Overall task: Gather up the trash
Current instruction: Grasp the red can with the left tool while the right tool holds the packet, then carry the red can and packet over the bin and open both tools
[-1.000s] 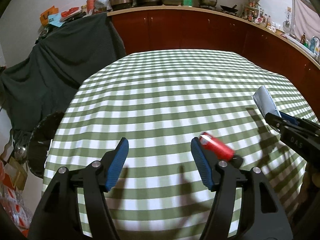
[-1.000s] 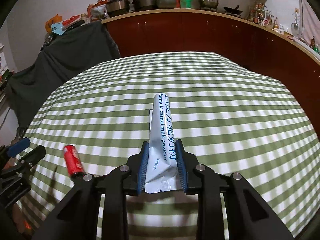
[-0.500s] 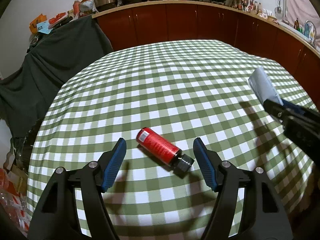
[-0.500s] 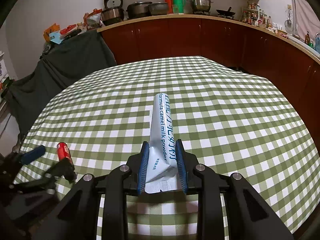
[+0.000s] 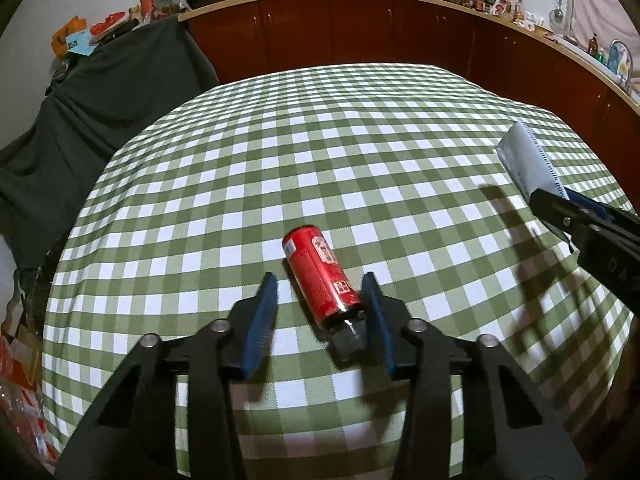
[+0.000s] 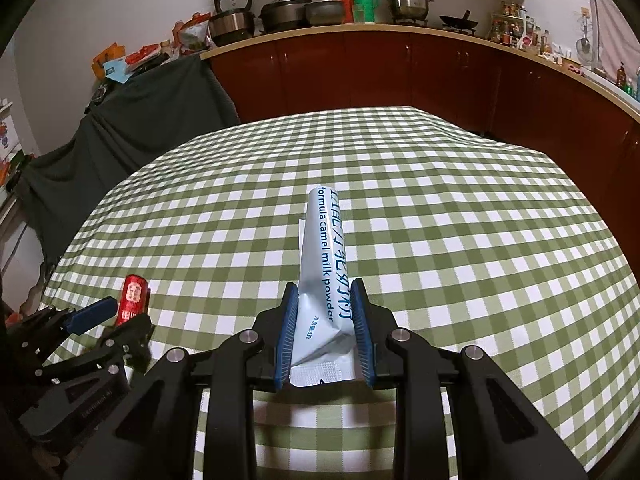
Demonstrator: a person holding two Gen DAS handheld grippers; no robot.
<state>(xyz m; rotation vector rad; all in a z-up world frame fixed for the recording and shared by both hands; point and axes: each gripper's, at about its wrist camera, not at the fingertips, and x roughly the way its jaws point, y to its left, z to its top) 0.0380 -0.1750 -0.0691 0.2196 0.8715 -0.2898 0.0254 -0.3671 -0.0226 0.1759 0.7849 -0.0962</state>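
Item: left gripper [image 5: 318,300], low centre of the left wrist view. Blue pads closing around a red bottle [image 5: 318,276]; the right-hand pad sits against the bottle's lower side near its dark cap, the left-hand pad stands apart from it, checked cloth showing in the gap. Grip incomplete.

Item: red bottle, lying on its side on the tablecloth [image 5: 360,160], cap end toward the camera, base pointing up-frame. In the right wrist view it shows at lower left [image 6: 134,298], between the left gripper's fingers.

Item: right gripper [image 6: 324,332], low centre of its own view. Pads clamped on a silver-white sachet [image 6: 324,264] with blue lettering reading "formula camel milk powder"; the sachet stands up-frame out of the pads, above the cloth. The same gripper and sachet [image 5: 528,160] appear at the right edge of the left wrist view.

Item: green-and-white checked tablecloth, covering the table, filling mid-frame.

Item: dark cloth [image 6: 140,120] draped at upper left.

Item: red-brown cabinets [image 6: 380,72] along the top, their counter carrying pots [image 6: 284,12] and bottles.
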